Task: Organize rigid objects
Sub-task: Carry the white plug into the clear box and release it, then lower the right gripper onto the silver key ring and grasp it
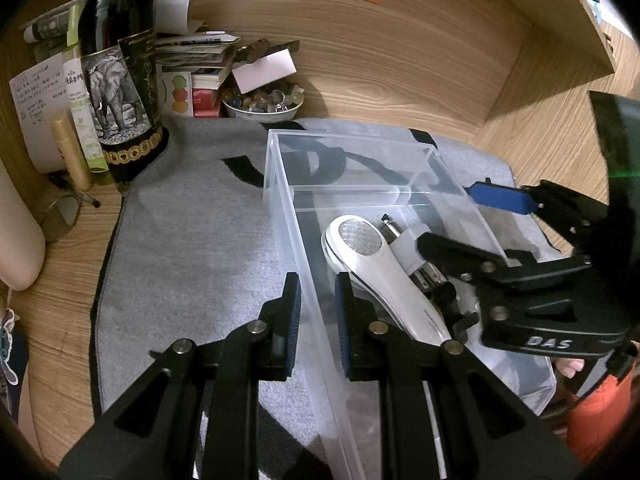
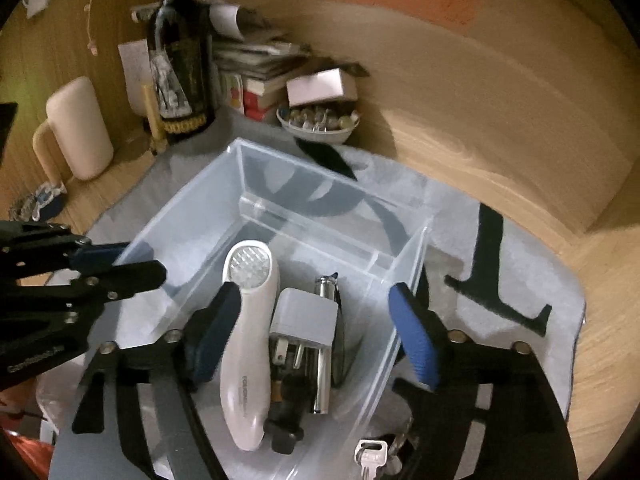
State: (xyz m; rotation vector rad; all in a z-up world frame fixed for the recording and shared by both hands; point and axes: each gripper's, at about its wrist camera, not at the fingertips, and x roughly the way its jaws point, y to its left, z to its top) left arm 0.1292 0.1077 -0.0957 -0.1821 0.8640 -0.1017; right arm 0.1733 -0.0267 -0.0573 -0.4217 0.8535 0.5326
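While the white torch [image 2: 250,344] lies in the clear bin [image 1: 280,216] beside a plug [image 2: 306,316] and a steel tube, my right tongs [image 2: 316,328] hang spread above it, touching nothing. I judge that drop done; next I need another loose piece. My left tongs [image 1: 318,316] are pinching the bin's near wall. Only the right view shows keys [image 2: 370,456] below the tongs, outside the bin; only the left shows the bin's empty far section.
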